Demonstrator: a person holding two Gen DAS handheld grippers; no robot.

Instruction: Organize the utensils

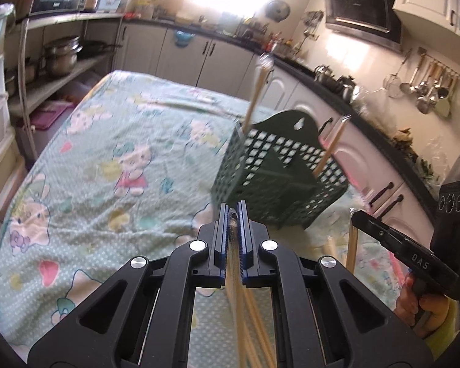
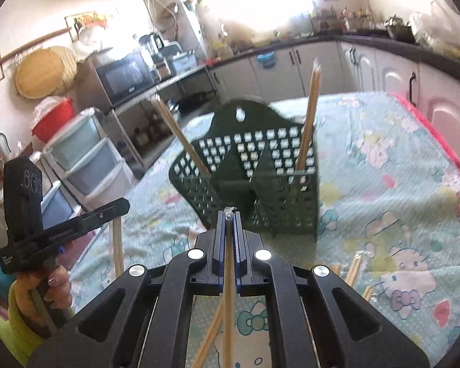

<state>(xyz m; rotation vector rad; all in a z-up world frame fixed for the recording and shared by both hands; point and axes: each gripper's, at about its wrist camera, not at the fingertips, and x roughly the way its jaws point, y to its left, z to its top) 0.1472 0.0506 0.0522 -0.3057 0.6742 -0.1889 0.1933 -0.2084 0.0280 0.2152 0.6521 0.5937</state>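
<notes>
a: so, what does the left tool (image 1: 233, 211) hold?
b: it's clamped on a bamboo chopstick (image 1: 234, 276), just short of the green basket (image 1: 279, 168) ahead of it on the worktop (image 1: 107, 153).
a: and the right tool (image 2: 230, 217)?
b: pinched on another chopstick (image 2: 229, 291), basket directly ahead. two sticks (image 2: 308, 116) stand tilted inside it, and loose ones (image 2: 352, 268) lie to its right.

The left tool (image 1: 233, 211) is clamped on a wooden chopstick (image 1: 234, 263) just in front of the green perforated basket (image 1: 279, 171). Two chopsticks (image 1: 256, 95) stand tilted inside that basket. To the basket's right, the right tool (image 1: 357, 214) holds another chopstick (image 1: 352, 248) above the cartoon-print cloth (image 1: 107, 168).
</notes>
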